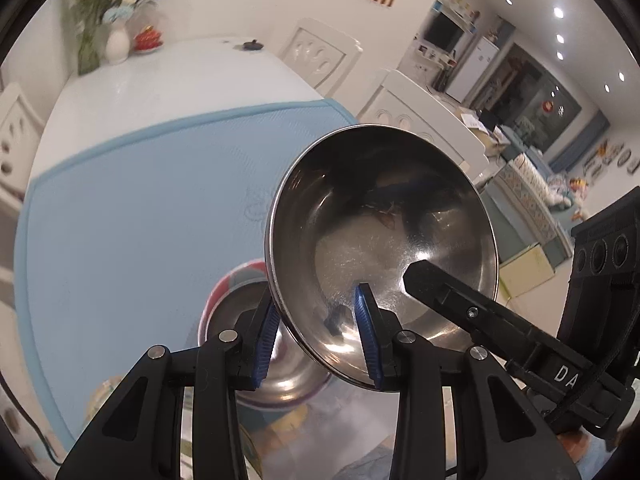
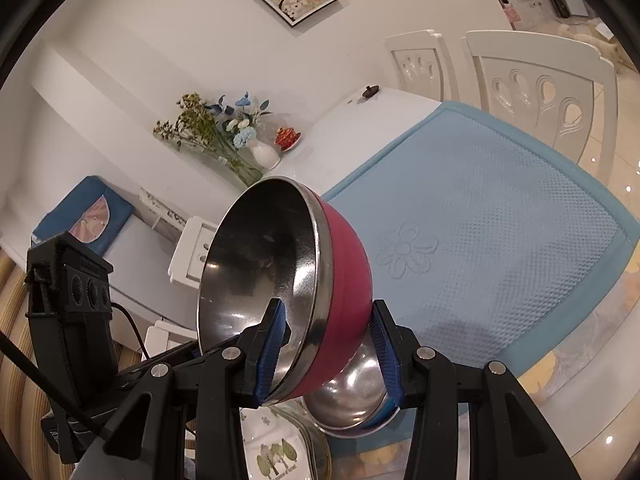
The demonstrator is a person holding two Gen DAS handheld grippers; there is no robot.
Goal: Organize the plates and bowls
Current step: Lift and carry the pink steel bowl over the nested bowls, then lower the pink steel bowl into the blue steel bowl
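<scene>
In the left wrist view, the left gripper [image 1: 320, 334] is seen clamped narrowly on the rim of a steel bowl [image 1: 384, 240], one blue pad inside the wall and one outside. The bowl is carried tilted, its mouth turned toward the camera, probably so it can be nested. Directly below, at six o'clock of the held rim, a second steel-lined bowl [image 1: 244, 320] is seen resting on the table, partly hidden by the fingers. At four o'clock, a finger of the right gripper [image 1: 452, 296] is seen reaching across the held bowl.

In the right wrist view, the right gripper [image 2: 328, 344] is likewise closed on the wall of a red bowl [image 2: 344, 256], held on edge. Another bowl [image 2: 352, 392] sits beneath, at five o'clock. Beyond, at two o'clock, the blue mat [image 2: 500, 216] lies bare of dishes, judged the likely stacking ground.
</scene>
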